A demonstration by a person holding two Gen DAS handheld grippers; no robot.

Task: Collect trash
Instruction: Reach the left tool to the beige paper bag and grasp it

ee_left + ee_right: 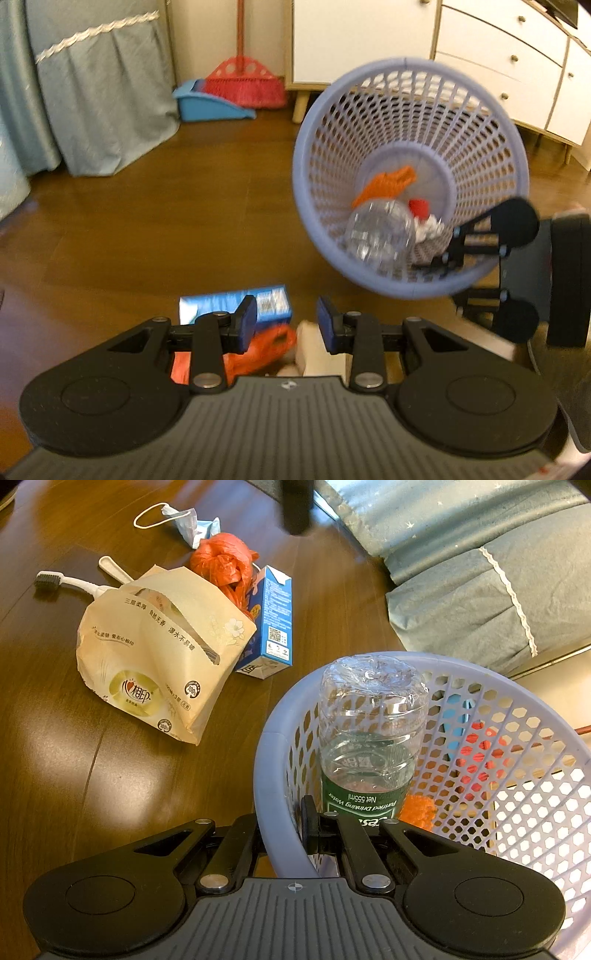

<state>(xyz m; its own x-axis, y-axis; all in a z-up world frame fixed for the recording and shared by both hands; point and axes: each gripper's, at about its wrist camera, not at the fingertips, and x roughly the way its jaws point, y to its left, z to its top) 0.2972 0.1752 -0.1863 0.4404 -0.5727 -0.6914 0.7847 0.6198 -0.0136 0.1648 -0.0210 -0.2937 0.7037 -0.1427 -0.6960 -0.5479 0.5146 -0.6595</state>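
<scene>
One lavender basket (280, 738), one clear bottle (369, 738), one blue carton (275, 616), one tissue pack (155, 657), one orange bag (221, 561), one face mask (188, 522), one toothbrush (66, 581).

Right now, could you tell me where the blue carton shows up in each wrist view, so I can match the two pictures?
Left wrist: the blue carton lies on the floor at lower centre, just beyond the left gripper, partly hidden by its left finger.
Right wrist: the carton lies upper centre, right of the tissue pack.
Shared landmark: the basket, held by the right gripper.
</scene>
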